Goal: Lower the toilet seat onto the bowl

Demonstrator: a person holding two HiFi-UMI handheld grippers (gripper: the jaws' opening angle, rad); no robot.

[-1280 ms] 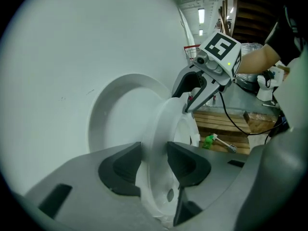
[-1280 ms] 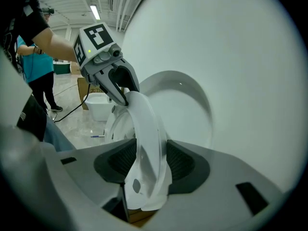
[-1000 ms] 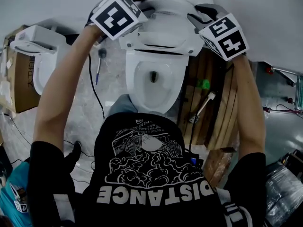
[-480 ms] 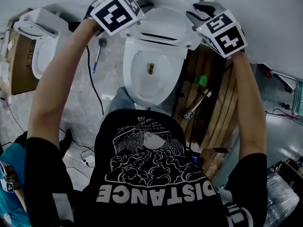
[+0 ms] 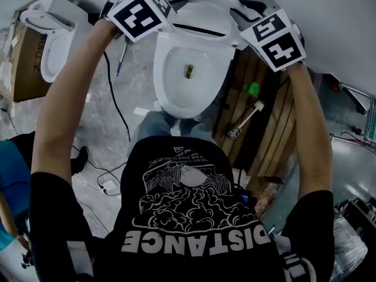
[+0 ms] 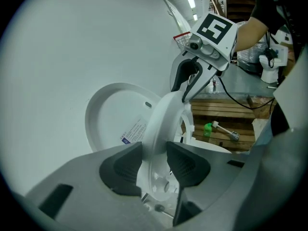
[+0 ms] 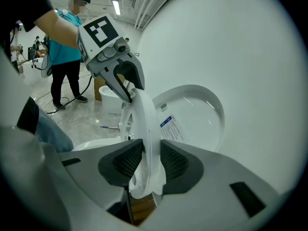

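"Left gripper view first: what did we see closest in?"

"We saw our left hand-held gripper (image 6: 155, 160) clamped on the rim of the toilet seat (image 6: 162, 114), with a dark ribbed pad pressed to each face."

"And on the other side?"

"Our right hand-held gripper (image 7: 150, 161) held the opposite rim. Its jaws had just been closing, with the seat between them and both pads on it."

"Where did we find the seat itself?"

"We found it raised on edge between the two grippers, clear of the bowl (image 5: 161, 81) below. It stood apart from the lid (image 6: 113, 117), which leaned back by the white wall (image 6: 72, 47)."

"Anything farther out?"

"In the head view we noted a wooden pallet (image 5: 270, 122) just beside the bowl on our right, with a small green object (image 5: 252, 89) and a white-handled tool (image 5: 249, 117) lying on it. A second toilet (image 5: 47, 46) stood well apart on our left, beside a cardboard box (image 5: 26, 63)."
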